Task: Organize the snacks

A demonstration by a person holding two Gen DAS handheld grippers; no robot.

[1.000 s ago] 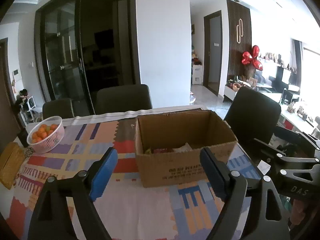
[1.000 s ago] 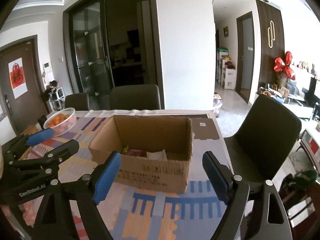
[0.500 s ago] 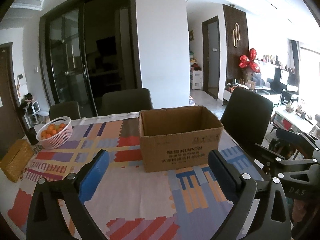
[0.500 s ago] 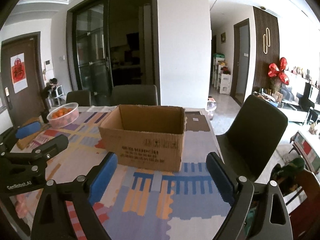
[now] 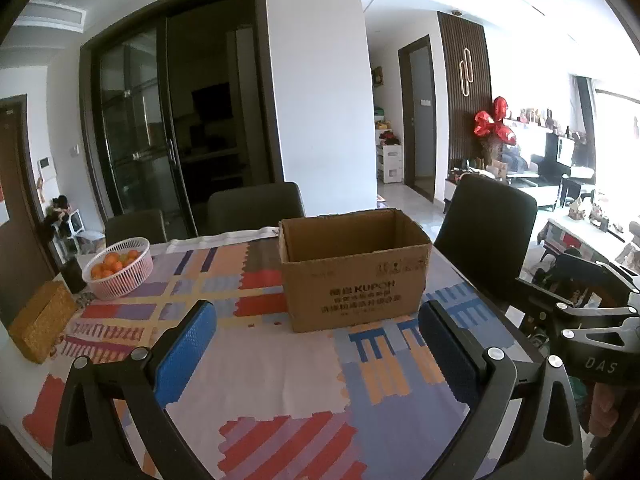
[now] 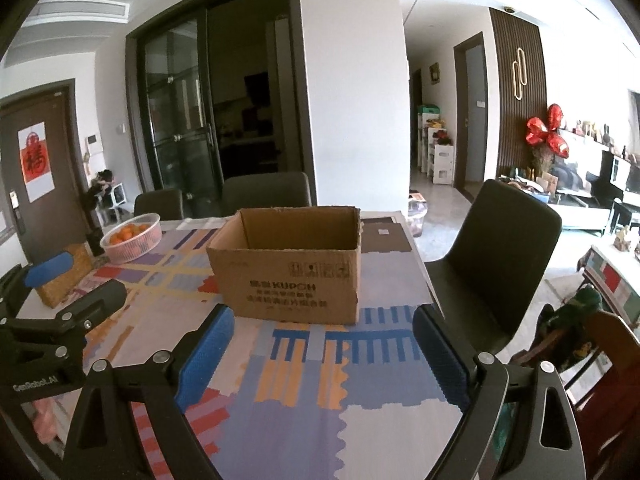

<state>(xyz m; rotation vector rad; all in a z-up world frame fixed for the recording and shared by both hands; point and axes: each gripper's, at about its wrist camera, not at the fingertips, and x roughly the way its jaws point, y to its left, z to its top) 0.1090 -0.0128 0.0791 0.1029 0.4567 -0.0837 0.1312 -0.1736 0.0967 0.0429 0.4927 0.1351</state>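
Note:
An open brown cardboard box (image 5: 352,284) (image 6: 288,280) stands on the patterned tablecloth (image 5: 280,372), toward the far right of the table. From this low angle its inside is hidden, so no snacks show. My left gripper (image 5: 315,320) is open and empty, a short way back from the box's front wall. My right gripper (image 6: 324,320) is likewise open and empty in front of the box. Each gripper also shows at the edge of the other's view: the right gripper (image 5: 580,320) and the left gripper (image 6: 60,308).
A pink basket of oranges (image 5: 120,272) (image 6: 132,236) sits at the far left, with a yellow woven box (image 5: 40,326) nearer. Dark chairs (image 5: 488,232) (image 5: 256,208) ring the table. A flat cardboard piece (image 6: 384,236) lies behind the box. The right table edge (image 6: 432,300) is near.
Both grippers have drawn back from the box, which now looks smaller and farther. The packets seen inside it earlier are out of sight. The left jaws have spread wider.

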